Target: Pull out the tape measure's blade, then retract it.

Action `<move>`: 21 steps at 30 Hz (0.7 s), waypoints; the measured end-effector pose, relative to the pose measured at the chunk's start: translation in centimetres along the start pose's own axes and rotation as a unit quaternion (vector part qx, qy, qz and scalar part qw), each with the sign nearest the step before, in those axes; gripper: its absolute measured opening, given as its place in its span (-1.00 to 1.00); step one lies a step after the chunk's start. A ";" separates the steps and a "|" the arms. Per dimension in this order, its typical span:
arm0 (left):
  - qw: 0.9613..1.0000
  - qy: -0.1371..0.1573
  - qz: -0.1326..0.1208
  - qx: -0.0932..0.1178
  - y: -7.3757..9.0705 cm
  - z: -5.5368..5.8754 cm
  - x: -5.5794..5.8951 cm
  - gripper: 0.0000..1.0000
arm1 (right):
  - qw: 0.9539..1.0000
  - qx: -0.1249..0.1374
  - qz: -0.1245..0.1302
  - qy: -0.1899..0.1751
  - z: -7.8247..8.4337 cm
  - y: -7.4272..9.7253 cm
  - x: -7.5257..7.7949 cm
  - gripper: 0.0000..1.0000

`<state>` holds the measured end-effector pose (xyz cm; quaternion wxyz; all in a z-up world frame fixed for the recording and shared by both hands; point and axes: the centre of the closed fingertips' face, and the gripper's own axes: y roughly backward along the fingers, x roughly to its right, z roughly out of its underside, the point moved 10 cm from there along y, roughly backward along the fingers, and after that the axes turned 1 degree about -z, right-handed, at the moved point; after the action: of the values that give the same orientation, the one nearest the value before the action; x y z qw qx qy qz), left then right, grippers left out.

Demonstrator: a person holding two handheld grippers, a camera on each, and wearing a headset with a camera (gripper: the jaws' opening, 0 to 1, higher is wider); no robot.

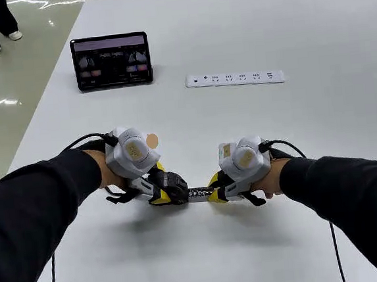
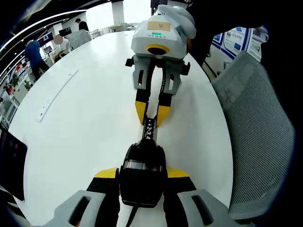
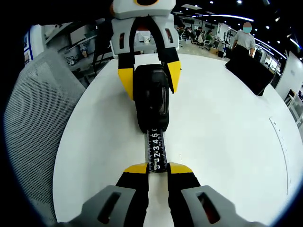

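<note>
Left gripper (image 2: 142,174) clamps the tape measure case (image 3: 151,97); right gripper (image 3: 157,168) pinches the barely drawn blade (image 3: 155,149). Next, I'd say: pull steadily apart.

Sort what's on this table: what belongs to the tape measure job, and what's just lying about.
In the job:
tape measure, its case clamped in the left gripper
blade, a short length out, pinched by the right gripper

Lying about:
tablet, propped up, screen lit
white power strip, flat on the table

White table (image 1: 307,137): tablet (image 1: 111,60), power strip (image 1: 234,78)
</note>
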<state>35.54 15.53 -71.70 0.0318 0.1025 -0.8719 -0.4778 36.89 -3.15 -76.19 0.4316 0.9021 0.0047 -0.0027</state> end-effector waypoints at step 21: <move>1.000 0.002 -0.001 0.002 0.1 -0.2 0.3 -0.37 | 1.000 -0.007 0.008 -0.005 1.5 1.3 0.0 -0.81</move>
<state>35.25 15.38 -71.51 0.0325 0.1039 -0.8727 -0.4759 36.90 -5.11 -76.07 0.4383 0.8988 -0.0051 -0.0038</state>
